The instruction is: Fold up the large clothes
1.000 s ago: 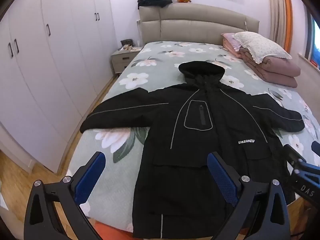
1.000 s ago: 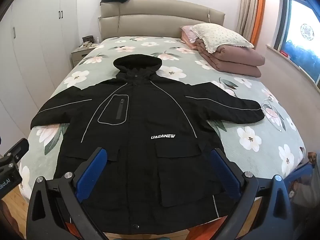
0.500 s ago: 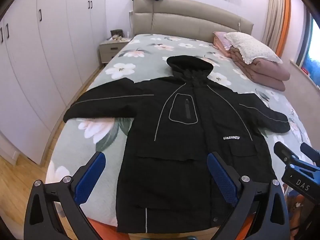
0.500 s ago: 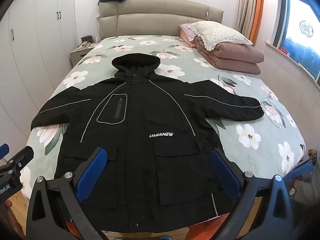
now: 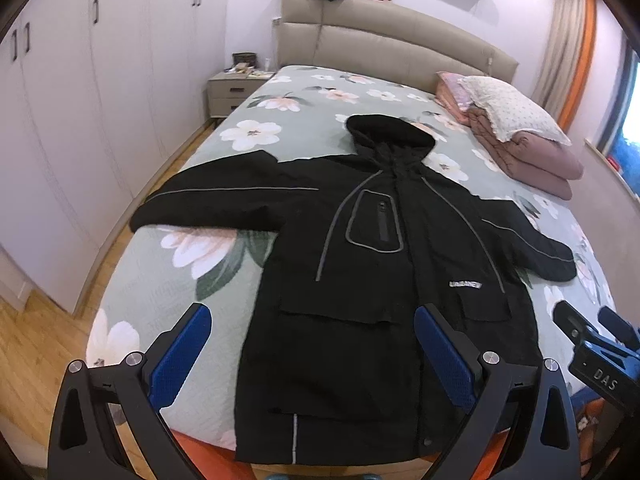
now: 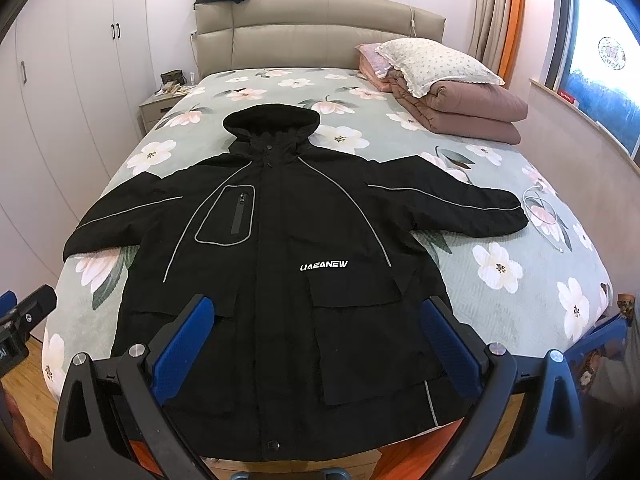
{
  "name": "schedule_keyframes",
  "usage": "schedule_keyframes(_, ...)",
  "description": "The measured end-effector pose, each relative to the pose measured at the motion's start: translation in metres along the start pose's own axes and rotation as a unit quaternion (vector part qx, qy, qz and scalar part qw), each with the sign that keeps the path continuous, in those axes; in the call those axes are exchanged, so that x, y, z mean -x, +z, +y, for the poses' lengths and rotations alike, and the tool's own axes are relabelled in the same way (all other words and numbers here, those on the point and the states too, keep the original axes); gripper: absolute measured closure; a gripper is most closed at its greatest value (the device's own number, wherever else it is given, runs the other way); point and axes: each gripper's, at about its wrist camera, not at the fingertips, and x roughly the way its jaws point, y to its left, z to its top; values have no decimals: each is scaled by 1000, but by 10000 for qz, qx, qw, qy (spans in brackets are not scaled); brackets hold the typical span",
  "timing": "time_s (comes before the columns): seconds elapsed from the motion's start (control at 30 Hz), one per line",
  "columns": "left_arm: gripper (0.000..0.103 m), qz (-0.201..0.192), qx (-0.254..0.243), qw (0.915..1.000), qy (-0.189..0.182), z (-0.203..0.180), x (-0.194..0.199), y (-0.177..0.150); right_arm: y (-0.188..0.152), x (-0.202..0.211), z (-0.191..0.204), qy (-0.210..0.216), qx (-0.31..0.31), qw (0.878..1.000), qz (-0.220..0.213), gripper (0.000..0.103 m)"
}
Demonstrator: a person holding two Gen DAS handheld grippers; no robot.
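A black hooded jacket lies flat and face up on the bed, sleeves spread to both sides, hood toward the headboard, hem at the foot edge. My left gripper is open, held above the hem's left part, nothing between its blue pads. My right gripper is also open, hovering over the lower front of the jacket. The right gripper's body shows at the right edge of the left wrist view; the left gripper's body shows at the left edge of the right wrist view.
The bed has a green floral cover. A pillow on folded pink quilts sits at its far right. White wardrobes line the left wall, with a nightstand beside the headboard. Wood floor runs along the left.
The left wrist view has swung so the jacket sits more to the right and the floor shows more at left. The right wrist view has barely shifted. Both grippers stay open.
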Motion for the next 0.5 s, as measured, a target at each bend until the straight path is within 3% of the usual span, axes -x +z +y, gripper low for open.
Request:
schedule_keyframes(0.23,2,20,-333,9980,544,-3,-2,2,-4,-4,0,39,-56,9999,110,0)
schedule_keyframes(0.37,2,61,-329,9978,572,-1,-5,2,-4,-8,0,62,-72,9998,177,0)
schedule_keyframes(0.5,2,158,-247,9992,270,3,-8,1,-5,-9,0,47,-72,9998,181,0)
